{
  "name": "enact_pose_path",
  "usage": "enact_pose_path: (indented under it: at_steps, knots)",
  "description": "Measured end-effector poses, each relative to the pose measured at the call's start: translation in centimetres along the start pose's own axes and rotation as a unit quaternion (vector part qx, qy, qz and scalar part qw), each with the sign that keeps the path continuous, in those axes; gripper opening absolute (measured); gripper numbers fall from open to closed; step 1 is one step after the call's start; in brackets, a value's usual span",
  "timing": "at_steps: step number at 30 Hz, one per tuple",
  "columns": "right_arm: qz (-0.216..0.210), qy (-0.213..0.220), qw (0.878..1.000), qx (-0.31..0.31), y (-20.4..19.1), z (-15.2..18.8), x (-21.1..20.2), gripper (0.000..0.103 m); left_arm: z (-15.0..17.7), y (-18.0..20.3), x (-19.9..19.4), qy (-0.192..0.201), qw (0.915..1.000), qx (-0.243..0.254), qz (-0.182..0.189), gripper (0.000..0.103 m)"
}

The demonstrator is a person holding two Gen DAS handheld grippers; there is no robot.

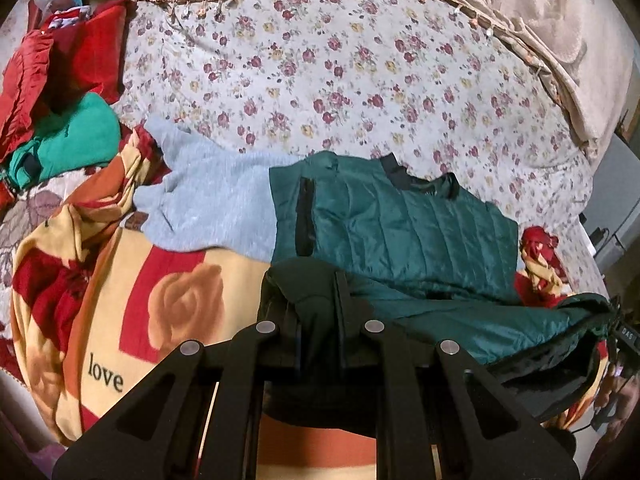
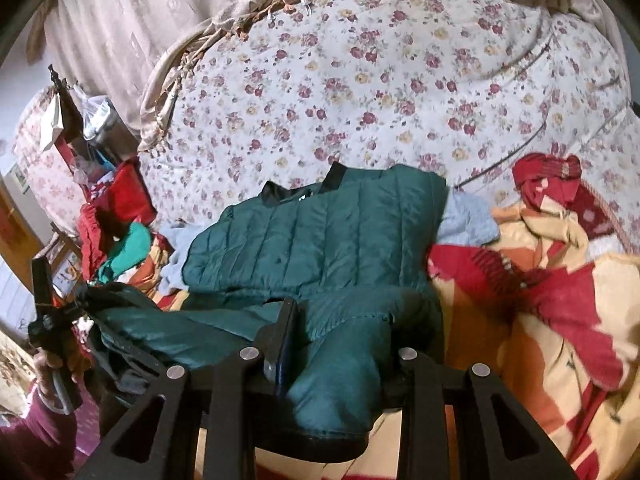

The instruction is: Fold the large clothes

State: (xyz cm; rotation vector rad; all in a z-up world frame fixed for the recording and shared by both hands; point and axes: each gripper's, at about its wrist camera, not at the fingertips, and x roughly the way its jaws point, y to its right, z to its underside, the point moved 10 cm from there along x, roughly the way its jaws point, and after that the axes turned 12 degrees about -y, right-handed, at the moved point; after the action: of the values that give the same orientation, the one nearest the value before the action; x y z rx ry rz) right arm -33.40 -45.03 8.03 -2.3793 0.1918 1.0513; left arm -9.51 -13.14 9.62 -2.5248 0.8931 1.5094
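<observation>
Left fingers: pressed onto a dark green fold at the near hem of the quilted dark-green puffer jacket (image 1: 400, 220); our left gripper (image 1: 318, 300) pinches that cloth, lifted slightly off the bedding.
Right fingers: our right gripper (image 2: 340, 344) has a bulging green hem corner bunched between its fingers; the inner pad (image 2: 286, 332) presses against the fabric, so we judge it pinched, though the far finger is hidden under the cloth.
Jacket position: lies with its black collar pointing away from us, body flat on the bed, one edge lying over a pale grey knit sweater (image 1: 208, 200).
Underlay: near part rests on an orange, cream and red rose-print blanket (image 1: 168, 280); beyond it spreads the white floral bedspread (image 1: 340, 68).
Step in hand: we judge this as carrying the hem up toward the collar.
Doing it well: we keep both grips level and taut, move them together, and lay the hem squarely on the shoulders.
Risk: slippery quilted shell may slide; grey sweater may drag along.
Side clutter: red and teal clothes heap (image 1: 60, 112) sits well apart at left.
</observation>
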Motion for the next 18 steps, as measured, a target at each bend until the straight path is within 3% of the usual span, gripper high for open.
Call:
enact_pose_path:
  at_steps: [18]
  knots:
    - [0.052,0.016,0.999,0.002,2.6,-6.4,3.3,0.029,-6.0,-0.3,3.9,0.01,0.9991,-0.021,-0.035,0.012]
